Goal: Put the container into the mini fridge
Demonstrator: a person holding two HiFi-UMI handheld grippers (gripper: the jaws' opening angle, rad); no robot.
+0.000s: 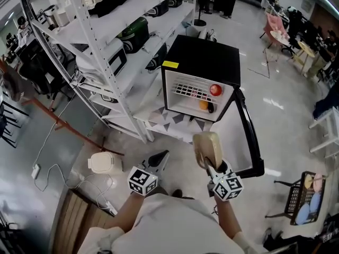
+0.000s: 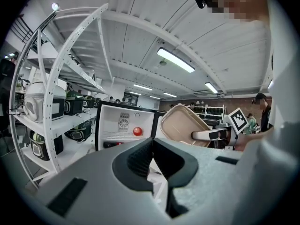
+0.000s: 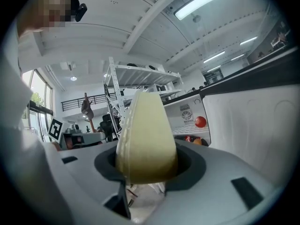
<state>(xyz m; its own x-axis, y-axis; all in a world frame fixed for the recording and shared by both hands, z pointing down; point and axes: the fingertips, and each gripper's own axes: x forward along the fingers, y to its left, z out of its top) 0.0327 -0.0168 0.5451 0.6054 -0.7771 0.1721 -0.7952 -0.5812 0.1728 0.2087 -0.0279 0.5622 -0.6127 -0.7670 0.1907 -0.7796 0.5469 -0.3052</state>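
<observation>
The black mini fridge (image 1: 201,62) stands on a low white stand with its door (image 1: 249,136) swung open to the right; its white inside (image 2: 124,123) holds a red fruit (image 1: 215,89), an orange one (image 1: 203,104) and a small dark item. My right gripper (image 1: 208,162) is shut on a beige lidded container (image 1: 206,147), held on edge in front of the fridge opening. That container fills the right gripper view (image 3: 147,135) and shows at the right of the left gripper view (image 2: 183,124). My left gripper (image 1: 159,160) is beside it on the left, shut and empty (image 2: 152,161).
A white metal shelving rack (image 1: 106,62) with bags and appliances runs along the left of the fridge. A white rice cooker (image 1: 105,163) with cables sits on the floor at the lower left. A black wire basket (image 1: 302,197) stands at the right.
</observation>
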